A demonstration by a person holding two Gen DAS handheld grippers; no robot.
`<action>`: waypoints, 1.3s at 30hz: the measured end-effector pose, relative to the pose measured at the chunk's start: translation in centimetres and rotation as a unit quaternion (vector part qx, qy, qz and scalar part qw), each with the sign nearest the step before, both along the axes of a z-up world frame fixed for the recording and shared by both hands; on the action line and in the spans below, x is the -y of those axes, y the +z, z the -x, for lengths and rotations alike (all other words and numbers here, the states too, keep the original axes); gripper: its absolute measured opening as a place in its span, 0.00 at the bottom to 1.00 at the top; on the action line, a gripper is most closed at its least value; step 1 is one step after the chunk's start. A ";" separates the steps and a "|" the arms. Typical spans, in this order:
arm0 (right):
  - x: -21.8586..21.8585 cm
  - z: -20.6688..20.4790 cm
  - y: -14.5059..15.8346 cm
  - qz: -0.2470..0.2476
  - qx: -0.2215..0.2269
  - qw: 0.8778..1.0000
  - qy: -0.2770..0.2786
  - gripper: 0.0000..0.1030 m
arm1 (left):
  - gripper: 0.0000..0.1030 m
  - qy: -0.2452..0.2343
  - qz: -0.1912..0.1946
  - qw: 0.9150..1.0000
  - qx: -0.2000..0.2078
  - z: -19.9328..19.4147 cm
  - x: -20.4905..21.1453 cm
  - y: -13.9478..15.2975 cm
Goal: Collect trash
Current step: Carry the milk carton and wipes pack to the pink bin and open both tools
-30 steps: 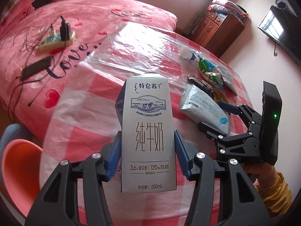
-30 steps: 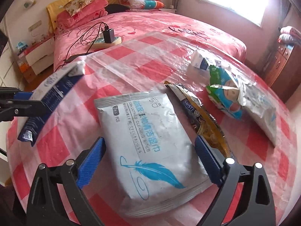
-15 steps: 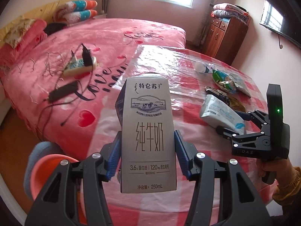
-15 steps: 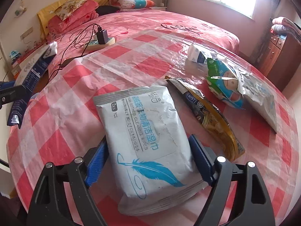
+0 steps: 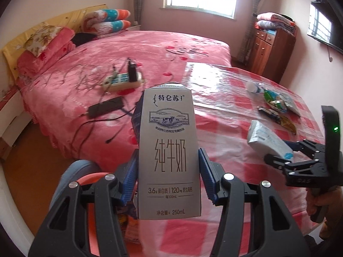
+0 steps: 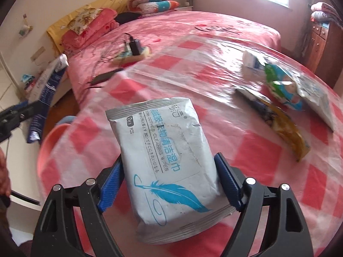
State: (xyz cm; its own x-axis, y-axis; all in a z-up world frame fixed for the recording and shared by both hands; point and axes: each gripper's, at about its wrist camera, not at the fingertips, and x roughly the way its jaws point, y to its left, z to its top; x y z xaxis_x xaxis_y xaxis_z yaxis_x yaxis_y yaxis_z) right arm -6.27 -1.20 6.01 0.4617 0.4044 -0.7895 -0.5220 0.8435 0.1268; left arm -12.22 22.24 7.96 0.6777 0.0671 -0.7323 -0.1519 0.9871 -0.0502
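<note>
My left gripper (image 5: pixel 167 177) is shut on a grey milk carton (image 5: pixel 168 150) and holds it upright above an orange-pink bin (image 5: pixel 92 203) beside the table. My right gripper (image 6: pixel 171 184) is shut on a white wet-wipes pack (image 6: pixel 167 160) with a blue feather print, lifted off the checked tablecloth (image 6: pixel 257 154). The right gripper with the pack (image 5: pixel 268 141) also shows at the right of the left wrist view. The carton (image 6: pixel 45 98) and bin rim (image 6: pixel 49 137) show at the left of the right wrist view.
On the table lie a yellow-brown wrapper (image 6: pixel 278 122), a green-blue snack bag (image 6: pixel 283 87), a white pouch (image 6: pixel 319 102) and a small white carton (image 6: pixel 253 61). A pink bed (image 5: pixel 107 64) behind holds a power strip (image 5: pixel 124 80) and cables. A wooden cabinet (image 5: pixel 272 51) stands at the back right.
My left gripper has carried the carton left and back off the table, over the bin. My right gripper has closed on the wipes pack and lifted it.
</note>
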 end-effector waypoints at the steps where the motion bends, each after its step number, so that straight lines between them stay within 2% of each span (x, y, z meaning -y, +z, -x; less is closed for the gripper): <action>1: -0.7 0.4 0.5 -0.005 0.002 1.000 0.007 0.78 | 0.53 0.007 -0.002 1.000 -0.001 0.5 -0.7 -0.1; 7: -5.0 2.5 3.3 -0.030 0.010 0.998 0.056 0.78 | 0.53 0.049 -0.007 0.999 -0.008 3.2 -4.5 -0.8; 15: -12.8 6.0 5.5 -0.024 0.025 0.990 0.140 0.78 | 0.53 0.096 -0.010 0.995 -0.031 6.1 -8.8 -2.9; 21: -18.5 8.6 4.5 0.003 0.025 0.980 0.200 0.78 | 0.53 0.128 0.001 0.991 -0.048 7.8 -11.5 -4.7; 28: -23.0 11.1 1.6 0.051 0.025 0.966 0.251 0.79 | 0.54 0.147 0.015 0.987 -0.064 8.5 -13.6 -6.6; 30: -24.1 11.7 0.8 0.073 0.030 0.960 0.268 0.79 | 0.55 0.149 0.018 0.986 -0.071 8.4 -13.8 -7.1; 32: -24.7 12.3 0.1 0.089 0.045 0.956 0.274 0.79 | 0.63 0.154 0.022 0.985 -0.080 8.2 -14.2 -7.8; 34: -24.7 12.1 -0.2 0.094 0.049 0.955 0.278 0.80 | 0.65 0.157 0.022 0.984 -0.086 8.0 -14.5 -8.4; 36: -24.6 12.0 -0.4 0.094 0.050 0.956 0.272 0.87 | 0.68 0.154 0.030 0.984 -0.088 7.9 -14.7 -8.9; 39: -23.8 11.2 -0.1 0.069 0.036 0.962 0.262 0.87 | 0.69 0.154 0.029 0.984 -0.089 7.6 -14.5 -9.1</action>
